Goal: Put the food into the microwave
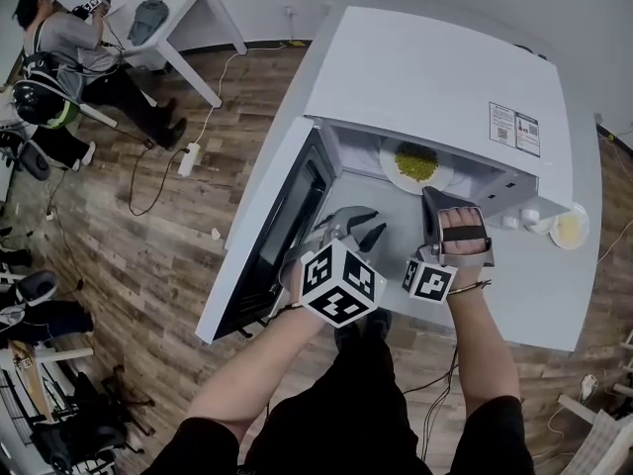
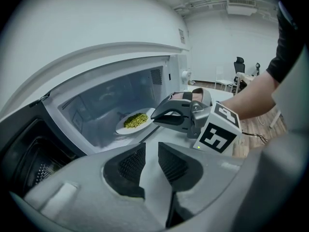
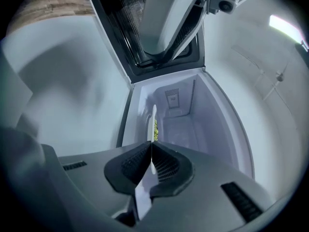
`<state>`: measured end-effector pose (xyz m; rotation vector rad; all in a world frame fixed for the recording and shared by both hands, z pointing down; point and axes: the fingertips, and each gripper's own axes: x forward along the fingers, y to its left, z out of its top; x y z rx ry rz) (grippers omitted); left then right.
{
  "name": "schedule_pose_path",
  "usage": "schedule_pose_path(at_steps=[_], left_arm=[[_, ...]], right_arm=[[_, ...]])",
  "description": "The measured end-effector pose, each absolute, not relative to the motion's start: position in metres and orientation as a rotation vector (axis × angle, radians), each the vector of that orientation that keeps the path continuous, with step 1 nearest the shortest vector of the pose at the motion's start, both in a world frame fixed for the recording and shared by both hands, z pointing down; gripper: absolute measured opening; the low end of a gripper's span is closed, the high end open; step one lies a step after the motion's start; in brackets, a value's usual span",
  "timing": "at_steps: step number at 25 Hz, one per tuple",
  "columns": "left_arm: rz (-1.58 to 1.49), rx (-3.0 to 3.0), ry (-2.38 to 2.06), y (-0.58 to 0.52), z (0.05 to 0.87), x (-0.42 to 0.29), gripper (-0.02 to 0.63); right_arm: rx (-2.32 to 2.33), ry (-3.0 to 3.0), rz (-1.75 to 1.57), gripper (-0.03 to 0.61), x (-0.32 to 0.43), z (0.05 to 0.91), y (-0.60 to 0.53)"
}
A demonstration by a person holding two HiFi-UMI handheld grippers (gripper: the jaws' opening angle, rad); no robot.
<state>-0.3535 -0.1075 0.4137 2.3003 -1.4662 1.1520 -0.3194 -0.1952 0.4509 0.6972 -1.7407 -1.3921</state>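
Note:
A white plate (image 1: 442, 178) with a heap of green food (image 1: 415, 160) lies just inside the open cavity of the white microwave (image 1: 435, 77). My right gripper (image 1: 432, 194) is shut on the plate's near rim. In the right gripper view the plate (image 3: 153, 117) shows edge-on between the pressed pads. The microwave door (image 1: 282, 236) hangs open to the left. My left gripper (image 1: 364, 224) hovers open beside the door, left of the right one, with nothing between its fingers. From the left gripper view I see the plate (image 2: 126, 127) in the cavity mouth and the right gripper (image 2: 153, 116) on its edge.
The microwave stands on a white table (image 1: 534, 305). A small dish (image 1: 570, 229) with pale yellow contents and a small white item (image 1: 531, 218) sit at the microwave's right corner. On the wooden floor lie a power strip (image 1: 188, 158) and cables. A person (image 1: 69, 47) sits far left.

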Motion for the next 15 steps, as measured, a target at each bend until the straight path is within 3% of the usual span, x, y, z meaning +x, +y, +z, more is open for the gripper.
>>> schedule_pose_path(at_steps=[15], left_arm=[[1.15, 2.295, -1.419, -0.108, 0.418, -0.356, 0.086]], right_arm=[[0.586, -1.763, -1.186, 0.038, -0.335, 0.475, -0.225]])
